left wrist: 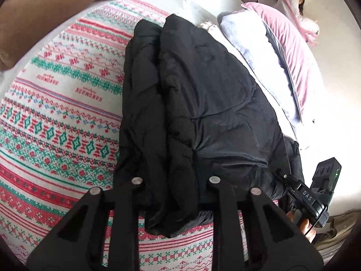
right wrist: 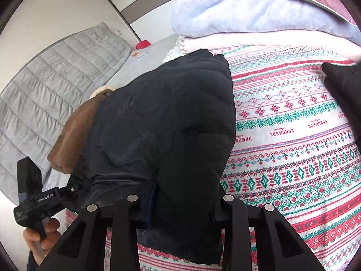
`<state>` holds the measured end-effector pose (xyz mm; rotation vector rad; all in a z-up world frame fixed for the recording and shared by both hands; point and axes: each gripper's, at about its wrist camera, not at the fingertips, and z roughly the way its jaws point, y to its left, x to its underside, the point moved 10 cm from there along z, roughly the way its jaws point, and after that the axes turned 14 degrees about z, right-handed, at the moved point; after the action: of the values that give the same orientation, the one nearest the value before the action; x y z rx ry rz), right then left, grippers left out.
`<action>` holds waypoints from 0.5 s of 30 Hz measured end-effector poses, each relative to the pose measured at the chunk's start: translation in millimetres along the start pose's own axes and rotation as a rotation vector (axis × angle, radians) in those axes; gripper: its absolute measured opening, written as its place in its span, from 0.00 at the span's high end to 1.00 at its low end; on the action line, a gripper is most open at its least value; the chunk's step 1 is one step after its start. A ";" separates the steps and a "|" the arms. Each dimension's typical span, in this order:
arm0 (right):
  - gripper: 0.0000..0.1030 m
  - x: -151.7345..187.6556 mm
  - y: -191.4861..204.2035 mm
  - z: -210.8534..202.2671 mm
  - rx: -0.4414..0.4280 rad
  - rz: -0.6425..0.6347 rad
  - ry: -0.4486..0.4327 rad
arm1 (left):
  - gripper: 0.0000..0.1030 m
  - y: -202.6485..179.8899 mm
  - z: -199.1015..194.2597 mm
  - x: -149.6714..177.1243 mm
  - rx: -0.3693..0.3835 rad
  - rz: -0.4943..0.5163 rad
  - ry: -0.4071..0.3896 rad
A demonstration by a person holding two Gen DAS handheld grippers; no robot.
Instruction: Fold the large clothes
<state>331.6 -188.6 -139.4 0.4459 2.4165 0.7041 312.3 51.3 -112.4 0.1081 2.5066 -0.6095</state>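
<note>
A black quilted jacket point(left wrist: 203, 101) lies folded lengthwise on a bed covered by a red, green and white patterned blanket point(left wrist: 56, 113). My left gripper point(left wrist: 176, 180) is shut on the jacket's near hem, with fabric bunched between its fingers. In the right wrist view the same jacket point(right wrist: 162, 124) fills the middle, and my right gripper point(right wrist: 180, 197) is shut on the hem, whose edge hangs a little above the blanket point(right wrist: 293, 135). The two grippers hold the hem side by side. A hand point(right wrist: 45, 232) grips the left tool's handle.
A brown fur-lined coat point(right wrist: 72, 131) lies beside the jacket. Folded pale blue point(right wrist: 237, 15) and pink point(left wrist: 291, 45) bedding is stacked at the far end. Another dark garment point(right wrist: 343, 85) sits at the right edge. A grey quilt point(right wrist: 45, 85) and a person point(left wrist: 300, 6) are beyond.
</note>
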 end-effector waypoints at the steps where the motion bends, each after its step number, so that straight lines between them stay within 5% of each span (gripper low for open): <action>1: 0.68 -0.3 0.0 0.6 0.001 -0.003 -0.004 | 0.78 -0.2 -1.5 -1.2 -0.002 0.005 -0.008; 7: 0.72 -3.3 24.6 -12.6 -0.007 -0.082 -0.073 | 0.82 -7.4 -21.7 -16.0 -0.062 0.083 -0.092; 15: 0.73 1.4 50.4 -25.5 -0.049 -0.150 -0.107 | 0.84 -7.7 -57.3 -32.2 -0.046 0.101 -0.201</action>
<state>322.5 -157.1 -93.4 0.2722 2.2998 0.6552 309.5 71.6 -49.5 0.1479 2.3038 -0.4956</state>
